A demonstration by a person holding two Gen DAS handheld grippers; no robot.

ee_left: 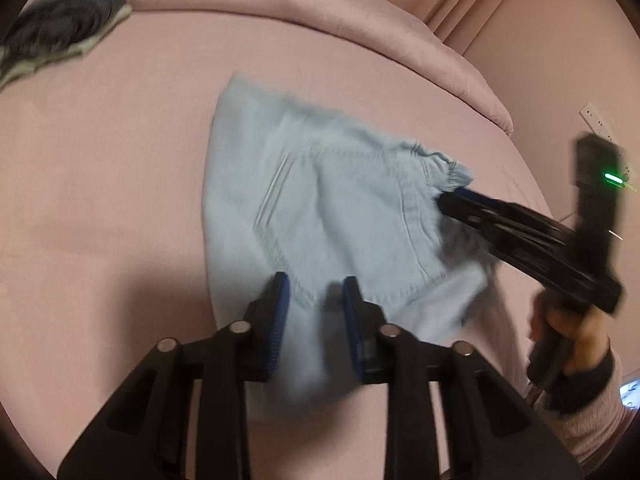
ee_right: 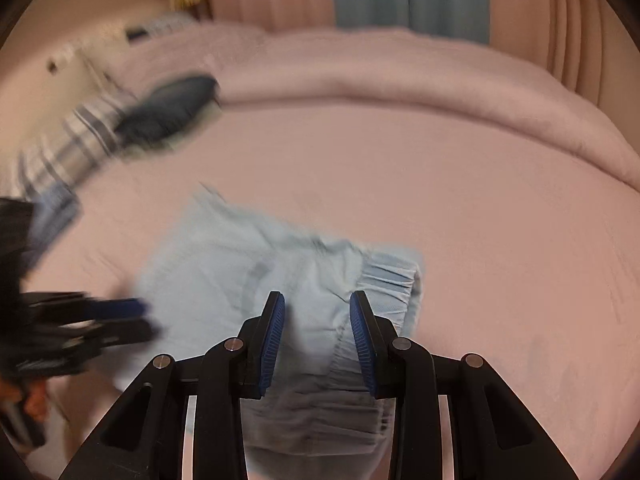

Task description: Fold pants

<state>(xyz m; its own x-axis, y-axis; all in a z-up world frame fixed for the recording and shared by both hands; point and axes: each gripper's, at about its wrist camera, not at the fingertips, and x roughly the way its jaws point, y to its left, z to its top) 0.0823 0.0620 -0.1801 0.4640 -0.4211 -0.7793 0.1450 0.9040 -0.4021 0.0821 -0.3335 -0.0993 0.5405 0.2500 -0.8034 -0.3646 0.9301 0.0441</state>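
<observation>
the light blue pants (ee_left: 320,200) lie part-folded on the pink bed (ee_left: 120,180), both narrow-set tongs straddling cloth, left gripper (ee_left: 316,300) at the near edge, right gripper (ee_right: 317,320) over the waistband (ee_right: 394,280), likely to carry the next fold, though a firm pinch can't be told.

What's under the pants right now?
The pants lie on the pink bedsheet, which shows all around them. Whatever sits directly beneath the denim is covered. Near the waistband the fabric looks lifted at the right gripper.
</observation>
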